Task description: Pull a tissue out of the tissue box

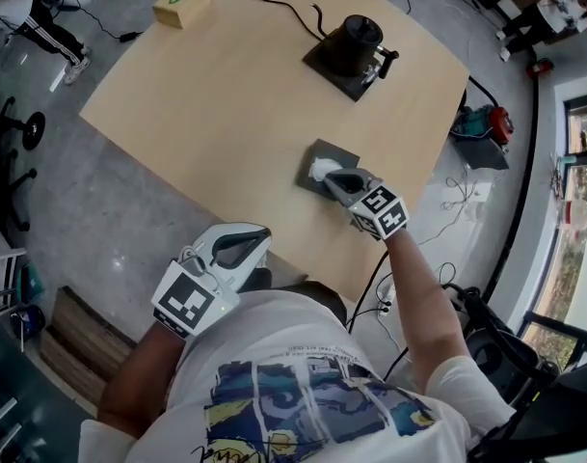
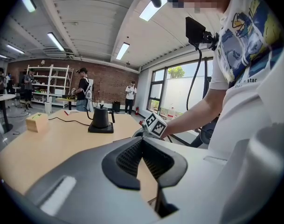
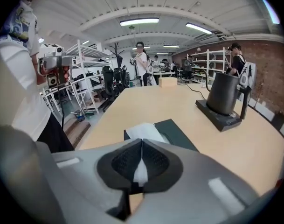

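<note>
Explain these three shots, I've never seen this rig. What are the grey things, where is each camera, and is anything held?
There is no robot here: a person holds a two-jaw gripper in each hand. The head view comes from a camera on the person's head, looking down. The other two views come from cameras riding on each gripper, looking along its jaws. On the wooden table are a dark tissue box, a black kettle on its base, and a small tan box at the far edge. The right gripper is shut on the white tissue sticking out of the tissue box. The left gripper is shut and empty, off the table.
</note>
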Tool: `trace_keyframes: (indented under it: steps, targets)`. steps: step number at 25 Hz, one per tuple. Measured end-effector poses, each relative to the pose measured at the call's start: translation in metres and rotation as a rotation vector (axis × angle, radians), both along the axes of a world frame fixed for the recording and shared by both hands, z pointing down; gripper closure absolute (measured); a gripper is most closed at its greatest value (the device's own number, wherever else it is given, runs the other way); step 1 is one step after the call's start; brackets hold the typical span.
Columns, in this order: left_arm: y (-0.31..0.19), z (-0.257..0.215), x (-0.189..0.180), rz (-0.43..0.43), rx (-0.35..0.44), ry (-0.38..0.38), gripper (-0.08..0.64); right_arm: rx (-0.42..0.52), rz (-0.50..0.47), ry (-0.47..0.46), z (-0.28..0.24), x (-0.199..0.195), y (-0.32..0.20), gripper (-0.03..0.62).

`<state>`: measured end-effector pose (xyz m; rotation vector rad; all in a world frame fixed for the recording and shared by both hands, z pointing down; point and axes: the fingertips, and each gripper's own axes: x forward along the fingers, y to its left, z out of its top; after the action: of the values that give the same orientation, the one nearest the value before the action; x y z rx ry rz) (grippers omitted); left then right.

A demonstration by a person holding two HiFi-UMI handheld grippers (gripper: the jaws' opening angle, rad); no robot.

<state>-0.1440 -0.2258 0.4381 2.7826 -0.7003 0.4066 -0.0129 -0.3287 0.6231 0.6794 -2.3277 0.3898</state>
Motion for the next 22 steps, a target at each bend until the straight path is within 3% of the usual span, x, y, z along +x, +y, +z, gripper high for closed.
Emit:
trace_keyframes:
  steps: [22]
  targets:
    - [-0.004, -0.002, 0.008, 0.013, 0.017, 0.018, 0.557, 0.114, 0.067, 0.061, -0.054, 0.01, -0.022, 0.589]
